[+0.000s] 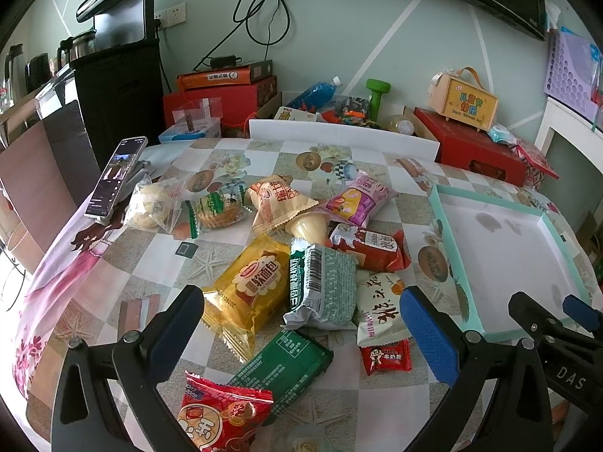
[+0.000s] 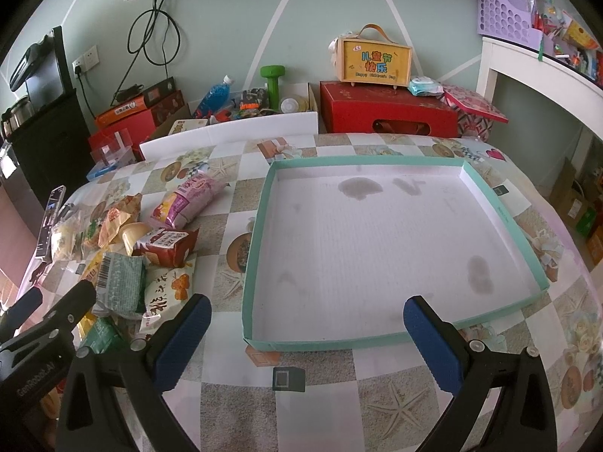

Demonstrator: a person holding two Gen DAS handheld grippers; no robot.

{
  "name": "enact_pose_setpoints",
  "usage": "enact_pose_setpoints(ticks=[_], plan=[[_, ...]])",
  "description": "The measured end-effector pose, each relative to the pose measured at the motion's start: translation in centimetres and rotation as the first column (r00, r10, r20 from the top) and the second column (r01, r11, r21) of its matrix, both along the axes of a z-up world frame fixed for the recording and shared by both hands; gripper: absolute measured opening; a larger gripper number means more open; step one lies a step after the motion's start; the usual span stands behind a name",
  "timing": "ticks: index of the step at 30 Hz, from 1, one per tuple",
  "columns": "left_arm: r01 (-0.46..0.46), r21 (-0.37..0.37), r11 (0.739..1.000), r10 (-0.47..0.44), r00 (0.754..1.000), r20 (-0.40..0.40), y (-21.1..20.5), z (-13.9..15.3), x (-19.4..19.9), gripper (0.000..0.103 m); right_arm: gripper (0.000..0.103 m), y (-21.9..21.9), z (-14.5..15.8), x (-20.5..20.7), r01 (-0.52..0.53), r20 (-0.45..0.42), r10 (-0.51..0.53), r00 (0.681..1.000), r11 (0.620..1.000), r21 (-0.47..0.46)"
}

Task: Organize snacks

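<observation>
Ideally, the wide-open left gripper (image 1: pixel 301 324) closes flat across the green-and-white snack packet (image 1: pixel 322 288), while the equally wide-open, empty right gripper (image 2: pixel 307 333) waits at the near edge of the empty teal-rimmed tray (image 2: pixel 260 222).

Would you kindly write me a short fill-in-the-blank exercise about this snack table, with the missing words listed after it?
1. The shallow tray with the mint-green rim holds ____ snacks so far.
2. Both the left tool and the right tool have their jaws ____.
3. The pads on the fingers of the tools are coloured ____.
4. The yellow bread packet lies to the ____ of the grey-green packet in the left wrist view.

Missing words: no; open; blue; left
</observation>
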State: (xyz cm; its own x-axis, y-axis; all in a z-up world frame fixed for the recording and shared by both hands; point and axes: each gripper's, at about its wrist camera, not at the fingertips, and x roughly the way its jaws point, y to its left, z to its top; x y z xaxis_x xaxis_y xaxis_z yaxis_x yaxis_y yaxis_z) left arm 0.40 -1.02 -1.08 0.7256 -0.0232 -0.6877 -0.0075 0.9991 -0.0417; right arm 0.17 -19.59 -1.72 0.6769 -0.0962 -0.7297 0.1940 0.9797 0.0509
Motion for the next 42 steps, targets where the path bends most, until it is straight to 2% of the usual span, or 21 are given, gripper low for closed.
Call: enact_pose_setpoints(ticks=[18,22,26,31,37,42], plan=[[-0.026,-0.013,1.000,0.025,0.999,-0.036,0.8,0.1,0.2,0.103,0.103,1.1,0.7,0.2,-0.020,-0.004,0.020,1.000,1.000,-0.013],[-0.083,0.004,0.997,0.083,0.995,-0.060,2.3,0.3,0.1,0.103,0.103,2.1,0.6,0.4,-0.042,-0.006,0.042,0.999,0.999,-0.008],[-0.163,-0.018,0.987,0.160,0.983,-0.087,4.9,0.5,-0.1,0.103,0.103,3.9,0.2,0.8,-0.098,-0.010,0.098,0.995,0.995,0.007],[-0.235,-0.048,0.971,0.225,0.962,-0.153,7.4,-0.2,-0.1,0.103,0.103,6.6,-0.9,1.5,-0.176,-0.036,0.176,0.984,0.984,0.011],[-0.238,-0.057,0.970,0.214,0.939,-0.271,8.1,-2.2,-0.1,0.103,0.103,8.7,-2.5,2.0,-0.234,-0.091,0.233,0.968,0.972,-0.003],[-0.231,-0.061,0.971,0.200,0.926,-0.321,8.3,-3.0,-0.6,0.103,0.103,8.6,-2.7,1.8,-0.235,-0.110,0.233,0.966,0.972,-0.009]])
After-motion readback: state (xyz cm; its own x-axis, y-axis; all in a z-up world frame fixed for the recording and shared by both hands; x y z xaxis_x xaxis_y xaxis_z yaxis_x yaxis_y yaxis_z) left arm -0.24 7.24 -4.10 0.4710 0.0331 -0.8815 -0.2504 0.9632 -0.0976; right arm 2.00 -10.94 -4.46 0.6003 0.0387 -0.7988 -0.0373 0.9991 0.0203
